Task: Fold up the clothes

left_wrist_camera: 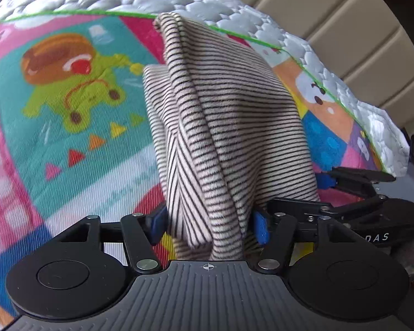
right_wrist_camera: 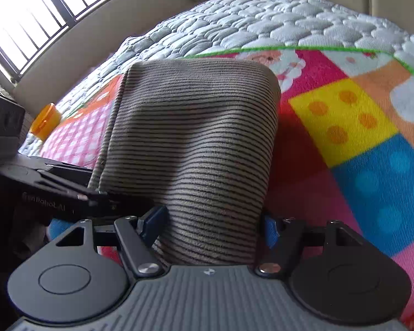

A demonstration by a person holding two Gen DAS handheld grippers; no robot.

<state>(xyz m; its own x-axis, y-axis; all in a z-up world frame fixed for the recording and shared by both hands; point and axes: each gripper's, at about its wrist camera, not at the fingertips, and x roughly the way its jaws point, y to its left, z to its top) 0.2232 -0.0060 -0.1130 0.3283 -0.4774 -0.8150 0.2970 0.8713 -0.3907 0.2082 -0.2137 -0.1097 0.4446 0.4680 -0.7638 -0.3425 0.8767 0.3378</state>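
I see the quilted bed [right_wrist_camera: 276, 19] under a bright cartoon play mat [left_wrist_camera: 69, 138]. On that mat the striped garment [left_wrist_camera: 220, 127] rises in a bunched fold — its near end between both tools. My left tool [left_wrist_camera: 208, 224] pinches its gathered edge; beside it, my right tool [right_wrist_camera: 216, 227] clamps the same cloth.

Both grippers [left_wrist_camera: 208, 224] [right_wrist_camera: 212, 226] seemingly clamped, side by side
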